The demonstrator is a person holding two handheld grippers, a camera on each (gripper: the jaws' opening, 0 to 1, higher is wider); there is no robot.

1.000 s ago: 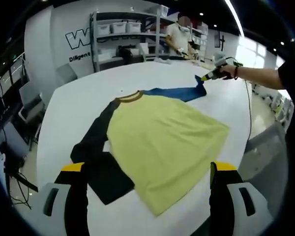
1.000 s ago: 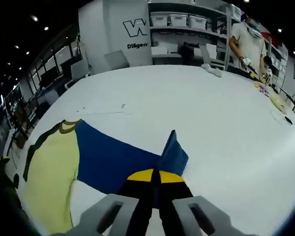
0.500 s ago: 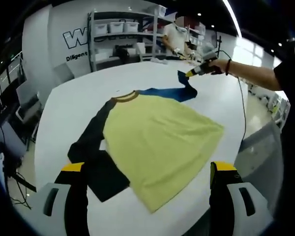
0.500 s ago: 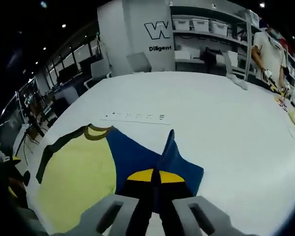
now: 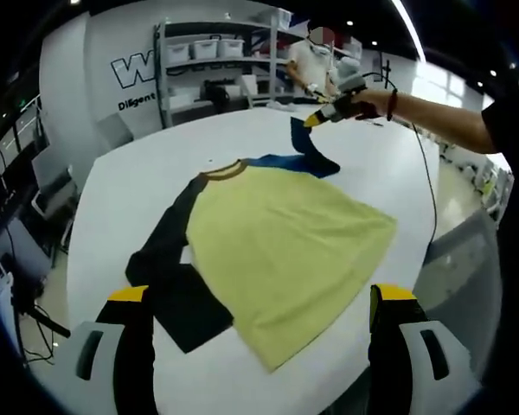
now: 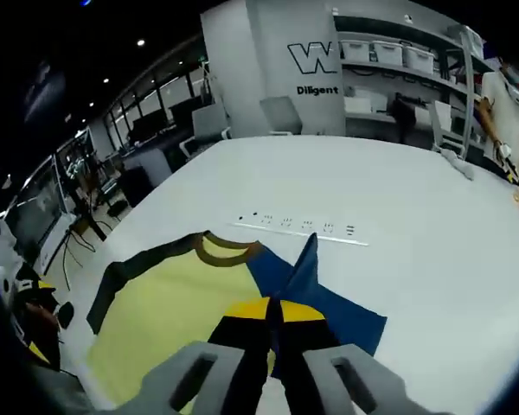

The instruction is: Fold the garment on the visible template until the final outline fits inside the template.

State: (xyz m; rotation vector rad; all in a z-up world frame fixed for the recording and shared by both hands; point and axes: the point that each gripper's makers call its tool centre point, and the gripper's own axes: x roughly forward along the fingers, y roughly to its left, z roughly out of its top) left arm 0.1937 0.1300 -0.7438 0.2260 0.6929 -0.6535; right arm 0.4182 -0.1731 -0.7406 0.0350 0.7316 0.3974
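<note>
the right claw (image 6: 273,313) is clamped shut on the blue sleeve (image 6: 304,275), lifting it beside the yellow shirt (image 5: 285,251) on the white table (image 5: 147,181). the left claw (image 5: 258,333), jaws wide apart and empty, hangs above the shirt's near hem.

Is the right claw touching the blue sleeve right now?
Touching. The right gripper view shows the right claw shut on the blue sleeve, cloth rising from between its closed tips.
</note>
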